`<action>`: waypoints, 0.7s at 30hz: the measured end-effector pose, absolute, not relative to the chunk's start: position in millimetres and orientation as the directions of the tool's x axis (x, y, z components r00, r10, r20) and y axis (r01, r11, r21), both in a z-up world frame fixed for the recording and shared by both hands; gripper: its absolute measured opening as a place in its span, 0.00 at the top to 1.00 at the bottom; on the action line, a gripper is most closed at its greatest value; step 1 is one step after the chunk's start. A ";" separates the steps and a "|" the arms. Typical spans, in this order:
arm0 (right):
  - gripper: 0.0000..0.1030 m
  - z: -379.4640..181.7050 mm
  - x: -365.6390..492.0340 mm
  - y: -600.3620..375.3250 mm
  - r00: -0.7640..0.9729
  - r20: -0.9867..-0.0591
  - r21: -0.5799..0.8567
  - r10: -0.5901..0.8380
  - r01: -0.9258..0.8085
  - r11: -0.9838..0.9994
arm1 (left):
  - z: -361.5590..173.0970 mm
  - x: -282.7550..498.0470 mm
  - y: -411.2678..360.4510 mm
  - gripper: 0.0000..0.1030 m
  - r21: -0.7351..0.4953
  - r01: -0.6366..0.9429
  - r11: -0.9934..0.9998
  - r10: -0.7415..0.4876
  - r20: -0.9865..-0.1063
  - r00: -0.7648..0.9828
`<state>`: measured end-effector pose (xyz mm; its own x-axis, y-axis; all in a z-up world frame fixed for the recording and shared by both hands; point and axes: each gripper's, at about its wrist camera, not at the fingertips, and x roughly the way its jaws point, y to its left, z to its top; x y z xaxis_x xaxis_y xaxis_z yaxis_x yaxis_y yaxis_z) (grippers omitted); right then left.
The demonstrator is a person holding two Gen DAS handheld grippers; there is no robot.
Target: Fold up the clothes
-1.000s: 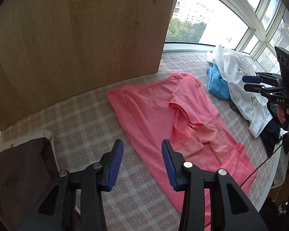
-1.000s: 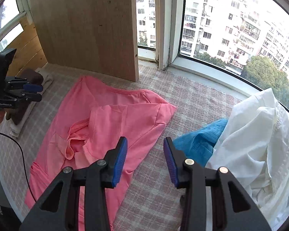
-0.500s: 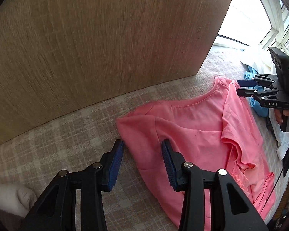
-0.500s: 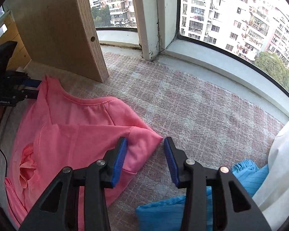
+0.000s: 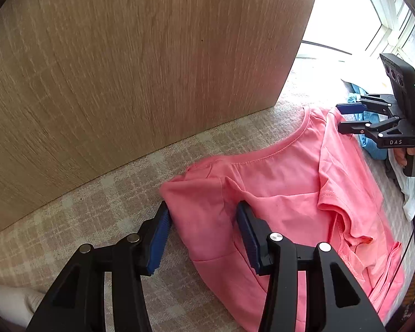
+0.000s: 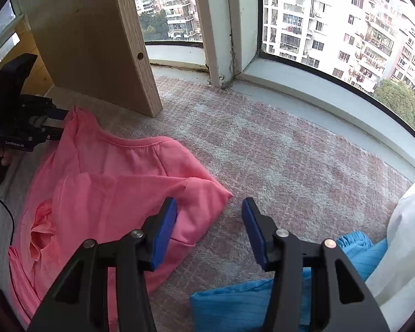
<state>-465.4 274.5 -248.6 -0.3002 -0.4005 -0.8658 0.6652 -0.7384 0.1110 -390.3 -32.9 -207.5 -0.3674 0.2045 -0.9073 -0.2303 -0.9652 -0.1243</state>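
Left wrist view is showing the pink short-sleeved cotton T-shirt [image 5: 285, 193] lying flat but rumpled on the pale checked woven mat [image 5: 102, 207] of the window ledge, its neckline pointing toward the tall light-wood panel [image 5: 124, 69] and its long axis running from that panel back toward the person. One shoulder-and-sleeve corner is sitting directly under the left claw [image 5: 202, 232], whose blue pads are opening and straddling the sleeve cloth without pinching it. Right wrist view is showing the opposite sleeve corner of the shirt [image 6: 110, 188] lying just left of the right claw [image 6: 209, 231], which is also opening, with its left pad over the sleeve edge and its right pad over bare mat [image 6: 290, 152]; nothing is gripped. Each claw is thus nearest its own shoulder, so the coming pinch looks like a matter of dropping straight down. Beside the right claw a crumpled blue ribbed garment [image 6: 235, 301] and a white cloth heap [image 6: 401, 235] are crowding the mat, close enough to be snagged. Behind them, the white window frame [image 6: 318, 94] is bounding the ledge.
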 end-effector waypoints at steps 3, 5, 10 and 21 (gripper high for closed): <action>0.63 -248.0 -464.1 265.0 -0.301 -0.857 0.106 -0.418 0.690 -0.716 | -207.5 -389.3 -26.8 0.57 -0.113 -0.244 -0.963 0.200 -0.908 -0.368; 0.93 -248.0 -465.0 259.9 -0.279 -0.855 0.131 -0.437 0.700 -0.702 | -207.3 -388.4 -20.4 0.61 -0.097 -0.265 -0.959 0.195 -0.908 -0.372; 0.95 -242.1 -465.0 258.3 -0.222 -0.844 0.224 -0.489 0.681 -0.697 | -203.1 -384.5 -7.3 0.94 -0.119 -0.329 -0.937 0.246 -0.893 -0.378; 0.95 -138.1 -398.4 272.2 -0.274 -0.726 0.272 -0.631 0.728 -0.629 | -119.2 -327.1 8.2 0.95 -0.219 -0.425 -0.878 0.415 -0.790 -0.451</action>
<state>-398.4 272.2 -138.1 -0.2742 -0.6312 -0.7255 0.7279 -0.6293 0.2724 -327.1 8.2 -119.2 -0.4507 0.4152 -0.7903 -0.4254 -0.8782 -0.2188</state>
